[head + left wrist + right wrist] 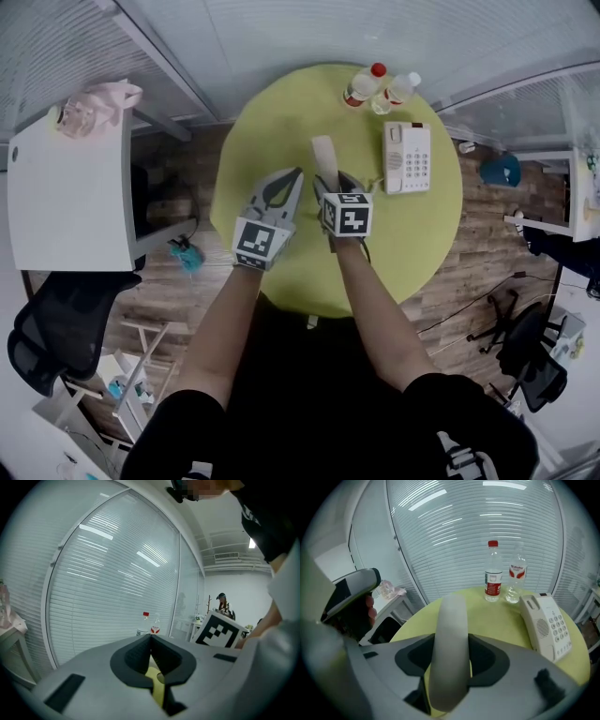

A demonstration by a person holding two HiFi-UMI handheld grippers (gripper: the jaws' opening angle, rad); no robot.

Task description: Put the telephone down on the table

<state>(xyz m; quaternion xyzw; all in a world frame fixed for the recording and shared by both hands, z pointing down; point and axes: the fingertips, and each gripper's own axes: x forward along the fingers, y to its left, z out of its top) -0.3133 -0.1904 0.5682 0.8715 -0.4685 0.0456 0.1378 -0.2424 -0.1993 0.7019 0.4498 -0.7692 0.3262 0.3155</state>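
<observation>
1. Your right gripper [334,180] is clamped on the beige handset [451,630]. One jaw presses on each side of the handset, which runs lengthwise between them with its far end reaching past the tips.
2. The right gripper holds the handset over the round yellow-green table [272,122]. You cannot tell from any view whether the handset touches the tabletop.
3. The telephone base [408,157] lies flat on the table, keypad up. It sits ahead of the right gripper and off to its right, apart from the handset.
4. Your left gripper [150,639] hangs just to the left of the right gripper, roughly level with it. Its jaws are pressed together at the tips, with nothing between them.
5. Two clear bottles stand upright side by side near the table's far edge, well beyond the right gripper's tips. The red-capped bottle [364,84] is on the left and the second bottle [398,90] just to its right.
</observation>
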